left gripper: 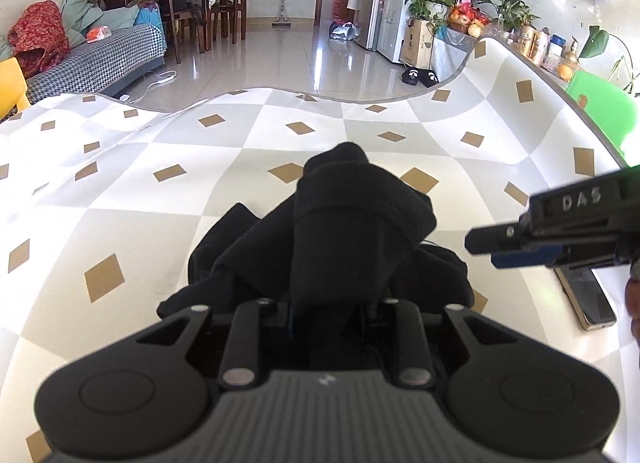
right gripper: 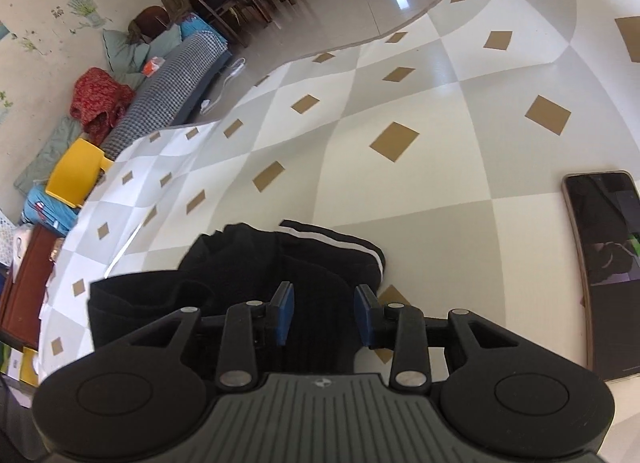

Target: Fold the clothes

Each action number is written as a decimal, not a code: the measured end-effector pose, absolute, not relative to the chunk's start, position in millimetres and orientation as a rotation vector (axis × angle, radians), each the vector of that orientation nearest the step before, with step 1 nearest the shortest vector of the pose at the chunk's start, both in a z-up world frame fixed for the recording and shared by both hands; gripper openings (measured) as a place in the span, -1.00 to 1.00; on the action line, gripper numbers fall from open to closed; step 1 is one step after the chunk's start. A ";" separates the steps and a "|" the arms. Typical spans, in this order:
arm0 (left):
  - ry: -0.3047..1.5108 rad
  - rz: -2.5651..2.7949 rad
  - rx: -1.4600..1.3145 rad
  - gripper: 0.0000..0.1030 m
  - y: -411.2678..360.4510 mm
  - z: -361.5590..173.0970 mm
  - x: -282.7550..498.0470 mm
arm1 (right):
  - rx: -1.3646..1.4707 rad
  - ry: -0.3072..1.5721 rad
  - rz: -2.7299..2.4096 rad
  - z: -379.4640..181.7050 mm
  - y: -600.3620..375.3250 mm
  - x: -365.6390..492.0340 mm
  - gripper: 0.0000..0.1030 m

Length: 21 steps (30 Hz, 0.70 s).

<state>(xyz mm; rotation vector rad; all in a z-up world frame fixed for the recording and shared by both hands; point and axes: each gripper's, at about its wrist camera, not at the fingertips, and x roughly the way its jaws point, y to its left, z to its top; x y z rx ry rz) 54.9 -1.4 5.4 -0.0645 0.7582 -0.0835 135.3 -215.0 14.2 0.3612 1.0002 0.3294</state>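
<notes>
Checked grey-and-white vinyl with tan diamonds covers the tabletop (left gripper: 248, 199) we work on. Our left hand-held gripper (left gripper: 332, 311) is clamped on a bunched fold of the black knit garment (left gripper: 344, 231), lifting it into a peak. Our right hand-held gripper (right gripper: 324, 315) stands parted, blue pads (right gripper: 285, 313) clear of the white-striped cloth (it lies between them). Just beside lies a dark smartphone (right gripper: 604, 263).
</notes>
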 end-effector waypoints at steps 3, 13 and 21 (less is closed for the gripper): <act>0.742 -0.068 -0.072 -0.54 4.7 11.4 54.4 | 0.318 1.033 0.332 5.1 -208.8 134.6 -0.32; 0.718 -0.018 -0.075 -0.54 20.1 21.0 51.1 | 0.156 1.063 0.348 -10.5 -181.7 128.3 -0.22; 0.703 0.044 -0.083 -0.54 35.2 26.4 49.9 | 0.107 1.093 0.327 -18.6 -172.4 129.5 -0.20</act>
